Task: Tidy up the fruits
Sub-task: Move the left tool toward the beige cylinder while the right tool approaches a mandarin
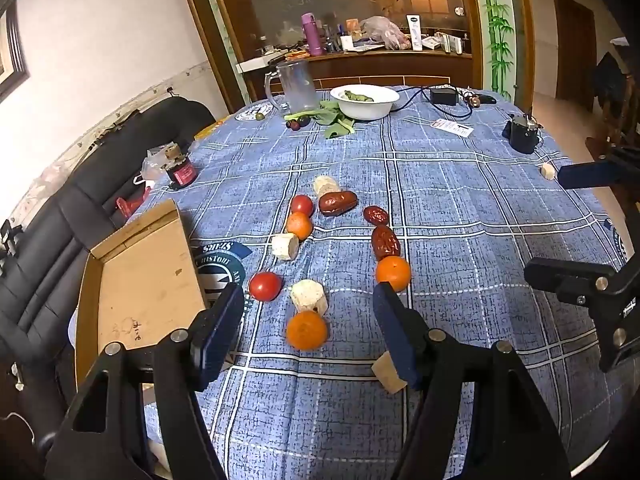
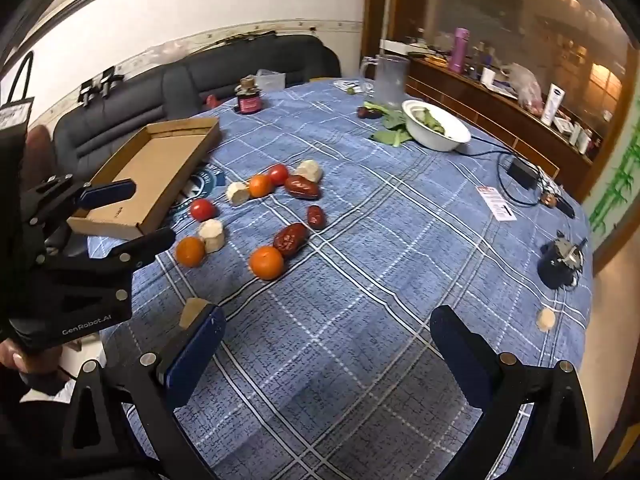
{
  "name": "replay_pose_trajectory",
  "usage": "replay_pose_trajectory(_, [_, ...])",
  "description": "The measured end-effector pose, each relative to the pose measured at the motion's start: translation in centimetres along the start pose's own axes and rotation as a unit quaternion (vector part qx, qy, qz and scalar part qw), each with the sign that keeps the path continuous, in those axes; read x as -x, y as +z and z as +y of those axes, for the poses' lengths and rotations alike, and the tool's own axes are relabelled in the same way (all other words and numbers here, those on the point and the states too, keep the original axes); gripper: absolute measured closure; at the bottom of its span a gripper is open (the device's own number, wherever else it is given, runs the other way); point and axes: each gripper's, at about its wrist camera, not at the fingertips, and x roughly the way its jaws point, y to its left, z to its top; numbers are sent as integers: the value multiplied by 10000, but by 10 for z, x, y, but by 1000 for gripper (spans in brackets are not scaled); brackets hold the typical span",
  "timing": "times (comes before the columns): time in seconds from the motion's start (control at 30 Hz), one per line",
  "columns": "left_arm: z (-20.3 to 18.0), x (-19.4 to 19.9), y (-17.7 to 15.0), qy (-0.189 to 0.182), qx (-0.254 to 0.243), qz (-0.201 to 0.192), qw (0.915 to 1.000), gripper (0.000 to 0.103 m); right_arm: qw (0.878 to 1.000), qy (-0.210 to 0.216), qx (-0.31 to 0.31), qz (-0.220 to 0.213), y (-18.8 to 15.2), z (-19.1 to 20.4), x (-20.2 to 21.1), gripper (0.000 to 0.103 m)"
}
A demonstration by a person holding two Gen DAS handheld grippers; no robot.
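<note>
L gripper [image 1: 308, 316] jaws apart, empty, over nearest orange [image 1: 307, 330] | R gripper [image 2: 324, 344] spread wide, empty, above bare tablecloth [image 2: 360, 320] | fruits loose mid-table: tomatoes, oranges, red dates [image 2: 291, 239], pale chunks | cardboard tray [image 2: 156, 168] empty at left edge | white bowl [image 2: 436, 126], pitcher [image 2: 390, 76] far side

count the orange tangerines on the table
3 round orange tangerines: one nearest the left fingers, one below the wrinkled red dates, one between a red tomato and a pale root chunk. None looks hidden.
</note>
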Motion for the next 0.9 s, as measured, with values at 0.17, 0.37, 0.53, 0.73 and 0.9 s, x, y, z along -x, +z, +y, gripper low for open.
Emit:
replay_pose_trajectory(0.17, [-1, 4, -4, 18, 12, 50, 10000, 37, 9999, 117, 116, 21, 1, 2, -3, 0])
replay_pose_trajectory(0.37, [2, -6, -5, -29, 77, 137, 9999, 37, 9997, 162, 205, 41, 2, 6, -8, 0])
replay_pose_trajectory(0.53, [3, -7, -11, -7, 18, 156, 9999, 37, 9994, 216, 277, 54, 1, 9, -11, 0])
replay_pose_trajectory(0.73, [4, -8, -13, -9, 31, 158, 9999, 37, 9989, 271, 377, 110, 1, 13, -16, 0])
replay_pose_trajectory(0.9, [5, -10, -14, -30, 38, 166, 9999, 37, 9986, 305, 416, 128, 1, 15, -18, 0])
